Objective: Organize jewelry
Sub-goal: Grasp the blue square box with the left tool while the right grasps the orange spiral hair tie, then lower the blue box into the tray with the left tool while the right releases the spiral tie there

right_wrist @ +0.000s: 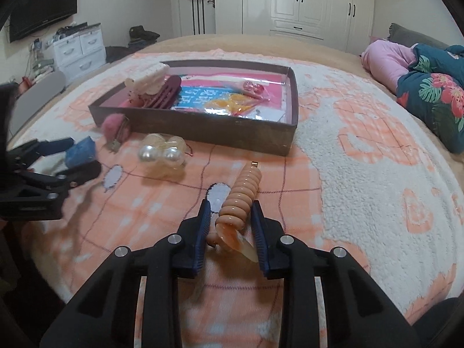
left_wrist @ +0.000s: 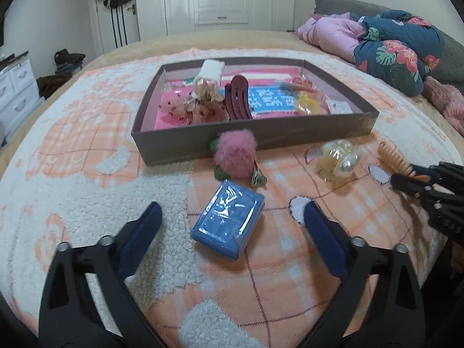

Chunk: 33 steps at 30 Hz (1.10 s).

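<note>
Sorting is half done: several pieces fill the tray (left_wrist: pixel 290 133); four remain outside. Left claw (left_wrist: pixel 232 214) gapes around the blue box (left_wrist: pixel 229 220); right claw (right_wrist: pixel 230 211) brackets the orange clip (right_wrist: pixel 242 194), grip uncertain.

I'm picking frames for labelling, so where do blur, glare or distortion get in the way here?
Left wrist view: fisheye bends the bed and wardrobe; glare on the wrapped blue box; the right tool at the edge is smeared. Right wrist view: the left tool is motion-blurred, while the orange clip is sharp; dark vignette in the corners.
</note>
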Motion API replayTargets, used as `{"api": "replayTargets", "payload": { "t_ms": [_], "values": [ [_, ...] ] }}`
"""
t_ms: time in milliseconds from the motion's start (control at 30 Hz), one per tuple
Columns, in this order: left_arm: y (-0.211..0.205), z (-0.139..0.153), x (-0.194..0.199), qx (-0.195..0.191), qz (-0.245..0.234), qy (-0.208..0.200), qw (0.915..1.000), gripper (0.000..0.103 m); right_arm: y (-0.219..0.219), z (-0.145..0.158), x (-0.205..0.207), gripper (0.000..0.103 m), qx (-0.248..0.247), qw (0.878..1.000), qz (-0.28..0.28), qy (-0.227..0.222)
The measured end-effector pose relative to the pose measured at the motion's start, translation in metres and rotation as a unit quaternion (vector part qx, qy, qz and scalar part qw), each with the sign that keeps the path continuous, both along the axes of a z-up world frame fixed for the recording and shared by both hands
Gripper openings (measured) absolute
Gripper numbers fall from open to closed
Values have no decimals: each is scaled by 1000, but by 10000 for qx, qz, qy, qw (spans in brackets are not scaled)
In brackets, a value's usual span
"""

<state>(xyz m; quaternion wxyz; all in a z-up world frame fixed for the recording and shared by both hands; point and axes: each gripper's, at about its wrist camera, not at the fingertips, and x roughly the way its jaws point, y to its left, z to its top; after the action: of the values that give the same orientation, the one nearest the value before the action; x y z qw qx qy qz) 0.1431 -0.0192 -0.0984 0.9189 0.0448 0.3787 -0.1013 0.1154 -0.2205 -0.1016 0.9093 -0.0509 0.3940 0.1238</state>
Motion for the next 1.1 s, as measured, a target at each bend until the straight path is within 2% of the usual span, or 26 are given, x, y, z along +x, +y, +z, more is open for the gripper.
{"api": "replayTargets", "payload": {
  "t_ms": [33, 67, 133, 167, 300, 567, 800, 1100],
  "values": [
    [0, -2, 0, 27, -13, 51, 10000, 67, 0, 3, -3, 27, 43, 10000, 4, -35],
    [-1, -2, 0, 59, -20, 69, 10000, 64, -1, 5, -5, 27, 88, 9999, 11, -73],
    [-1, -1, -1, 47, -67, 62, 9999, 42, 0, 9, -9, 27, 133, 9998, 34, -164],
    [-1, 0, -2, 20, -87, 69, 9999, 37, 0, 11, -10, 27, 131, 9997, 54, -201],
    [-1, 2, -5, -89, -190, 147, 9997, 36, 1, 19, -19, 27, 134, 9990, 140, -393],
    [1, 26, -22, -338, -250, -190, 9989, 35, 4, 36, -24, 27, 311, 9973, 257, -611],
    [9, 45, -24, -588, -135, -448, 9972, 35, 9, 45, -21, 27, 387, 9961, 362, -707],
    [21, 61, -14, -702, 91, -630, 9955, 35, 16, 50, -7, 27, 403, 9954, 489, -718]
  ]
}}
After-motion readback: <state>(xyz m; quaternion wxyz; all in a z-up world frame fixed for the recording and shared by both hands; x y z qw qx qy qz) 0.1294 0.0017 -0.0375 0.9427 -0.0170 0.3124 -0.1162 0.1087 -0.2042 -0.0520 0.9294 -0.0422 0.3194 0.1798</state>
